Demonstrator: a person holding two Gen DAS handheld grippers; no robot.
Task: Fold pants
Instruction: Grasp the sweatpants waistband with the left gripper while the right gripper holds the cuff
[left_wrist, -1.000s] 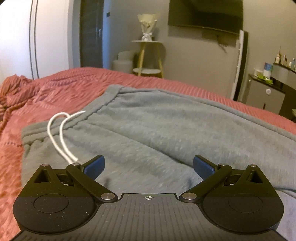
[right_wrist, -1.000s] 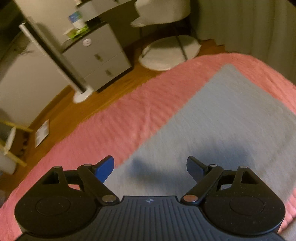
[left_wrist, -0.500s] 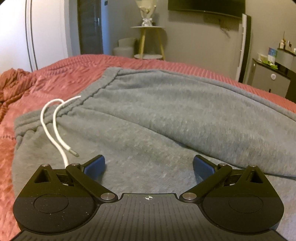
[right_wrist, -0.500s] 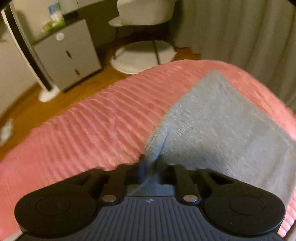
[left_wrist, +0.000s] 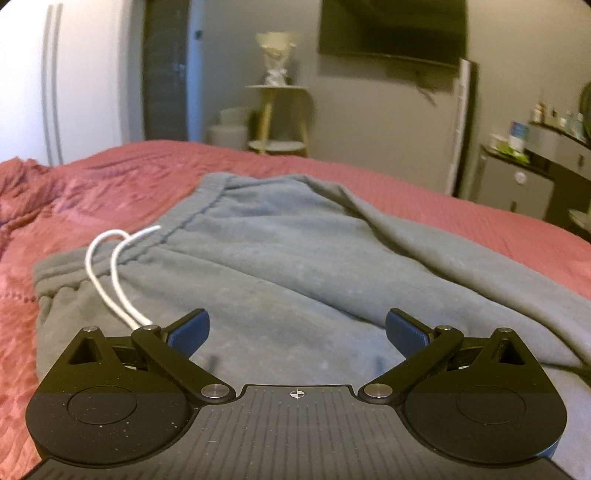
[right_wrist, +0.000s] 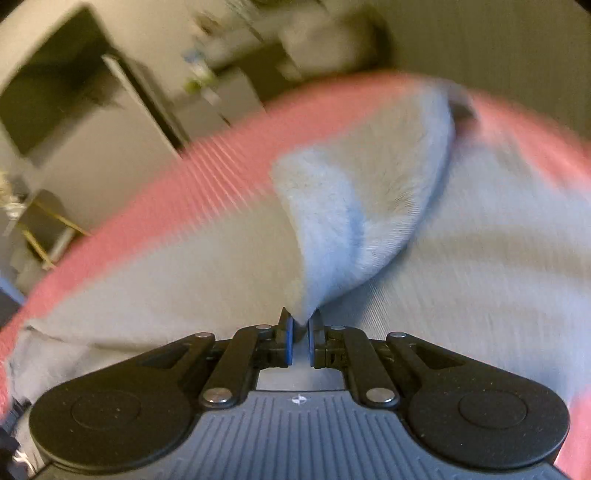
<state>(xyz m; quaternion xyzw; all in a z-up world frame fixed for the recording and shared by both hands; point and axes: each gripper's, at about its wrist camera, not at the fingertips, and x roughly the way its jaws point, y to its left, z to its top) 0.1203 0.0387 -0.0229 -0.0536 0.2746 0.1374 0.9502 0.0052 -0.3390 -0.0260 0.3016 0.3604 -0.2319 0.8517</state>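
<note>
The left view runs from a bunched fold of the pink bedspread, ribbed and quilted in texture, to a white looped drawstring lying on the waistband of the pants. The pants are grey, soft and fleecy, spread flat across the bed with the gathered elastic waist at the left and a leg running off to the right under a raised fold. The left gripper hangs just above the cloth near the waist, its blue-padded fingers spread wide apart with nothing between them. Behind the bed stand a round wooden side table bearing a pale bouquet, a dark screen on the wall, and at far right a grey cabinet with small bottles and cartons on top; what they are cannot be told.

The right view is motion-blurred. At left the screen and cabinet show dimly, then the ribbed bedspread curving across. The right gripper has its fingers pinched together on a corner of the pants, which rises from the jaws as a folded peak showing its fuzzy inner face, lifted above the rest of the grey cloth lying on the bed.
</note>
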